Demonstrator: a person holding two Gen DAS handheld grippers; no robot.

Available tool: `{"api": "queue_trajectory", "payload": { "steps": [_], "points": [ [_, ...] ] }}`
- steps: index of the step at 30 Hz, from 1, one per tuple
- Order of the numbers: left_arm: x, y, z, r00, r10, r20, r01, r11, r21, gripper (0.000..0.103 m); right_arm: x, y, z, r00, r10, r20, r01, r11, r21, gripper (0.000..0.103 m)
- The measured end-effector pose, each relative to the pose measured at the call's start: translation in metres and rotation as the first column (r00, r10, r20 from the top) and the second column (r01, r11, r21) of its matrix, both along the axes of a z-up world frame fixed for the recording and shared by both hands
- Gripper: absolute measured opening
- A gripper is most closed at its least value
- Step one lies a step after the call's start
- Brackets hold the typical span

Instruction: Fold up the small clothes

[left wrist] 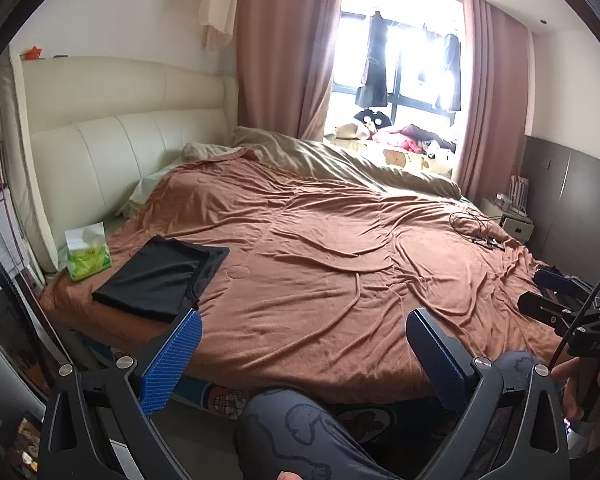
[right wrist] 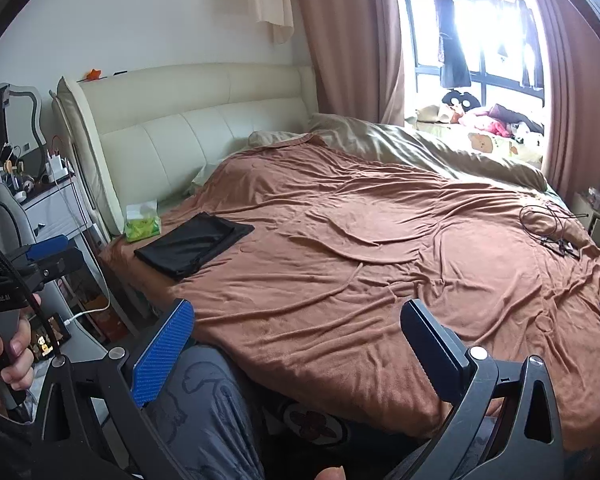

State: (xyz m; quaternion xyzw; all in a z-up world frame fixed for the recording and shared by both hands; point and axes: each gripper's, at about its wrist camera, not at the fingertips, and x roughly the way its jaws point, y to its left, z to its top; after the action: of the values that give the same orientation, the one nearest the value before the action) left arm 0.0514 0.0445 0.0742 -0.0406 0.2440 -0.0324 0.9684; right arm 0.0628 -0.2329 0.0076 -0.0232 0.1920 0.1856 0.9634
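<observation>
A folded black garment (left wrist: 162, 276) (right wrist: 194, 245) lies flat on the brown blanket (left wrist: 320, 260) (right wrist: 360, 248) near the bed's left front corner. My left gripper (left wrist: 304, 320) hovers open above the bed's front edge, its left fingertip just right of the garment, nothing between the fingers. My right gripper (right wrist: 298, 312) is also open and empty, held over the near edge of the bed, well to the right of the garment. Each gripper shows in the other's view: the right one (left wrist: 556, 284) at the far right, the left one (right wrist: 48, 254) at the far left.
A green tissue pack (left wrist: 87, 254) (right wrist: 142, 222) sits behind the garment by the cream headboard (left wrist: 112, 140). Black cables (left wrist: 478, 228) (right wrist: 548, 224) lie at the bed's far right. A beige duvet (left wrist: 340, 156) is bunched near the window. A person's knee (left wrist: 300, 428) is below.
</observation>
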Motion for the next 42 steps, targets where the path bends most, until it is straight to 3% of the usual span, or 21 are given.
{"api": "queue_trajectory", "payload": {
  "steps": [8, 20, 26, 42],
  "points": [
    [-0.032, -0.017, -0.009, 1.0, -0.005, 0.03, 0.004, 0.999, 0.035, 0.103, -0.038, -0.03, -0.021, 1.0, 0.01, 0.016, -0.01, 1.0, 0.03, 0.103],
    [-0.062, -0.043, -0.033, 0.996, -0.009, 0.087, 0.002, 0.997, 0.071, 0.103, -0.075, -0.063, -0.048, 0.991, -0.092, 0.095, 0.088, 0.995, 0.05, 0.103],
    [-0.07, -0.044, -0.04, 0.993, -0.002, 0.119, -0.004, 0.999, 0.053, 0.103, -0.079, -0.063, -0.064, 0.991, -0.105, 0.082, 0.101, 0.993, 0.062, 0.103],
    [-0.066, -0.039, -0.047, 0.993, 0.021, 0.119, -0.024, 0.999, 0.024, 0.103, -0.075, -0.053, -0.065, 0.989, -0.13, 0.065, 0.126, 0.99, 0.06, 0.103]
  ]
}}
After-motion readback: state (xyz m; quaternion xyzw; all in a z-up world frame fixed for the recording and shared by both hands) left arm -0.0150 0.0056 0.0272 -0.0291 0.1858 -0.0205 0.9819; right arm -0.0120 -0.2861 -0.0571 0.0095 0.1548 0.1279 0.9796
